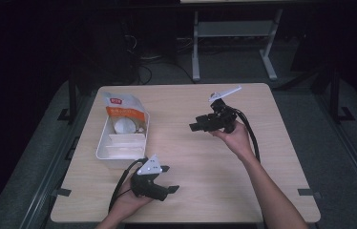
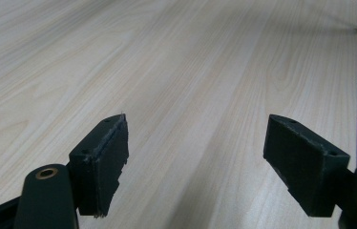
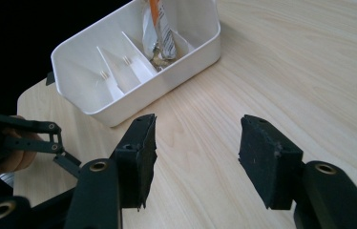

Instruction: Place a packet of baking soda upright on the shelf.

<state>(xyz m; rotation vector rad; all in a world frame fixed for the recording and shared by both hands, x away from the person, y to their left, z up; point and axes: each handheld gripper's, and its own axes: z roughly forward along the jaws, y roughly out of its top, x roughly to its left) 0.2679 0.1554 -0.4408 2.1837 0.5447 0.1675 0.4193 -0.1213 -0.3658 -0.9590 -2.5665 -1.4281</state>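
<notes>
Glossy pouch (image 1: 125,110) stands in rectangular white bin (image 1: 105,149).

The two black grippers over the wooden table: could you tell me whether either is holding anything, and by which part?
Nothing is held. The left gripper and the right gripper both have open jaws over bare table.

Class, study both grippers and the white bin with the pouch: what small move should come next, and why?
Probably ease the right gripper toward the orange-and-white pouch. Its jaws stand open and empty, already facing the white bin, where the pouch stands in the end compartment. The left gripper, also open, points away over bare table.
</notes>
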